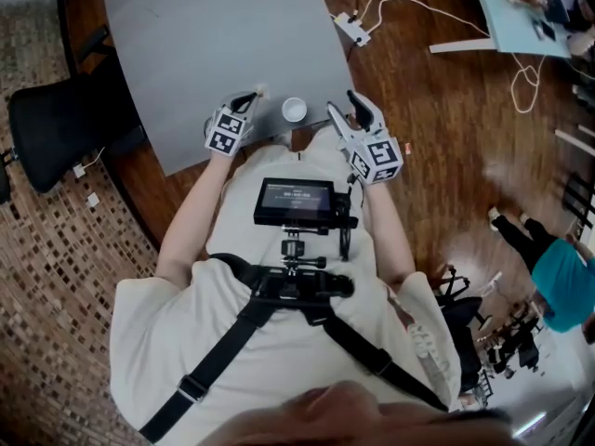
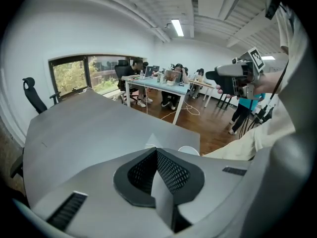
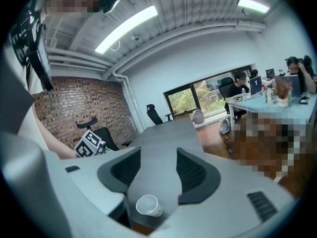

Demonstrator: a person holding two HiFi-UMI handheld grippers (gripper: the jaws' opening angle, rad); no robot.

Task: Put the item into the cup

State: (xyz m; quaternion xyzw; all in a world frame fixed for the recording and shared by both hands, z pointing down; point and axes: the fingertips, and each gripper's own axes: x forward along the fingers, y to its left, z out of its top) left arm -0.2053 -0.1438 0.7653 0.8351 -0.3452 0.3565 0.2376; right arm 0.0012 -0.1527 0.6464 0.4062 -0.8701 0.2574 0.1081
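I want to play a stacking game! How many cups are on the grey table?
1. The white cup stands on the grey table, by the edge nearest the person. The table's far end is out of view, so more could be there.

Overhead, long white ceiling tube lights (image 3: 126, 26) are glowing evenly above the matte grey tabletop (image 1: 223, 45), daylight is entering through windows beyond it, and edges are bending fisheye-fashion.
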